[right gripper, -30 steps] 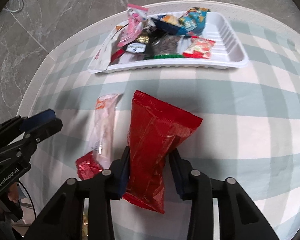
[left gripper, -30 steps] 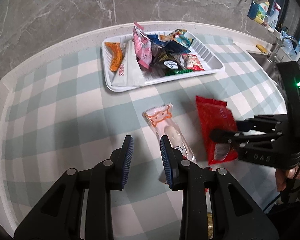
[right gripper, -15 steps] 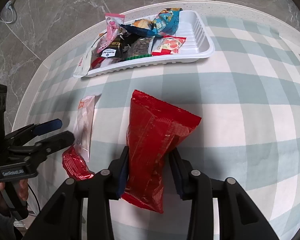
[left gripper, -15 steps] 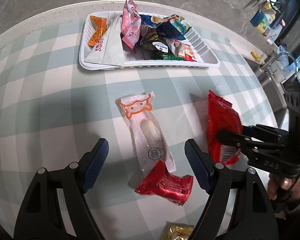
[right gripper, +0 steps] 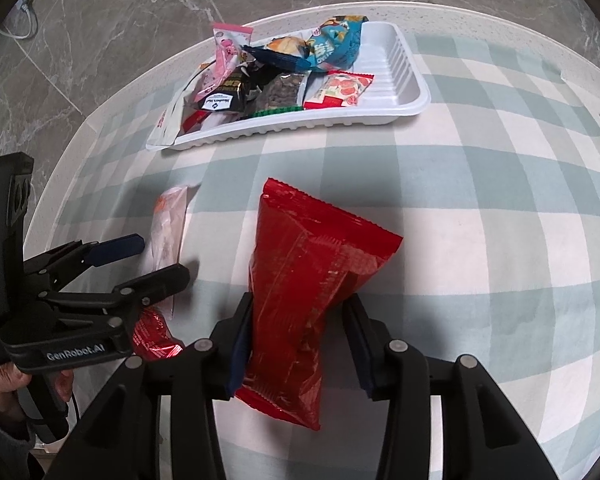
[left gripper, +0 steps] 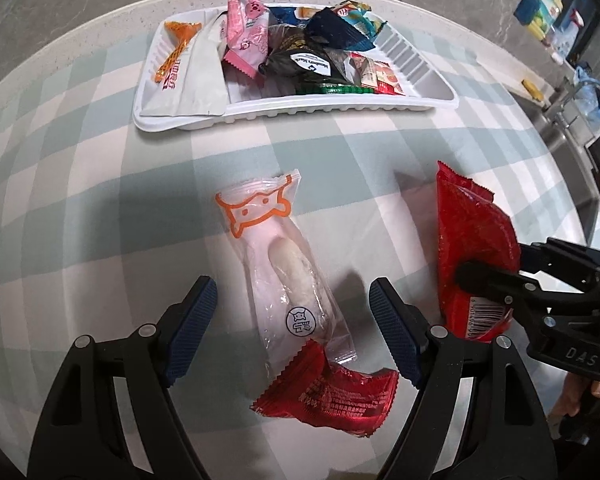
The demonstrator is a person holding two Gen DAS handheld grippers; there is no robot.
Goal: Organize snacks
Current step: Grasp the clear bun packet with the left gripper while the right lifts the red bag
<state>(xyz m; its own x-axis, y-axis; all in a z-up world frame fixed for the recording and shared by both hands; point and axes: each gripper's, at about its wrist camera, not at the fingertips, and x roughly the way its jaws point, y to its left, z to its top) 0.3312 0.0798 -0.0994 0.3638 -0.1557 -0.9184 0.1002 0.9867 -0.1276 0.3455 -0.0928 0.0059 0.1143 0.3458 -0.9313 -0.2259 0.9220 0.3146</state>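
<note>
Your left gripper (left gripper: pixel 292 320) has its jaws spread wide, holding nothing. Between them on the checked worktop (left gripper: pixel 80 208) lies one clear bun packet (left gripper: pixel 284 268), lengthwise, touching neither pad. Its near end overlaps one small red wrapper (left gripper: pixel 332 396) lying just inside the right-hand jaw.

Right of those jaws, your right gripper (right gripper: pixel 296 344) has one large red bag (right gripper: pixel 308 280) between its jaws, which have just been opening; the left pad touches the bag, while a gap shows at the right pad.

Well beyond both pairs of jaws sits one white tray (left gripper: pixel 416 104) heaped with snacks: an orange-and-white packet, a pink pouch, dark and blue bags, and a red-printed sachet at its right. Its right end is bare.
</note>
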